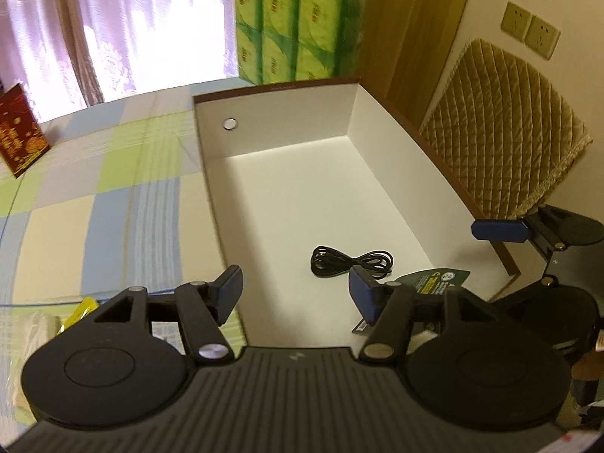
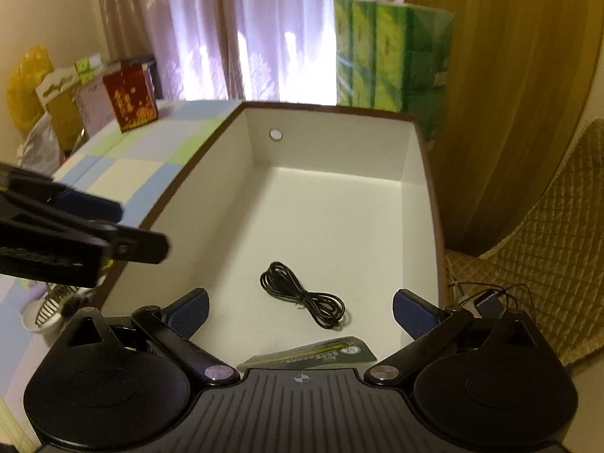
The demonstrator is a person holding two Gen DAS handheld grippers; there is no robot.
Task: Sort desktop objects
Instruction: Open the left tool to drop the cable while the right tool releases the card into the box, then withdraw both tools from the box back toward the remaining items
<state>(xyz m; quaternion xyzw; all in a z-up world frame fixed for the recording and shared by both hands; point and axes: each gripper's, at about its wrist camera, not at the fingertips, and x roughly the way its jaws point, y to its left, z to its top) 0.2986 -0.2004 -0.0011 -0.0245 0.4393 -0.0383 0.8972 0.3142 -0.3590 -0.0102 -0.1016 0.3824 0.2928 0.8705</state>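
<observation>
White-lined box [image 2: 411, 173] already holds the black cable [image 2: 302, 296] and green card [image 2: 321, 353] near its front wall; both jaws open and empty, next pickup requires a worktop [image 1: 113, 196] item beside the box.

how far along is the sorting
Done: a black cable and a green packet lie in the white box. In hand: nothing; the left gripper and right gripper are open. Left: small items beside the box on the checked tablecloth.
</observation>
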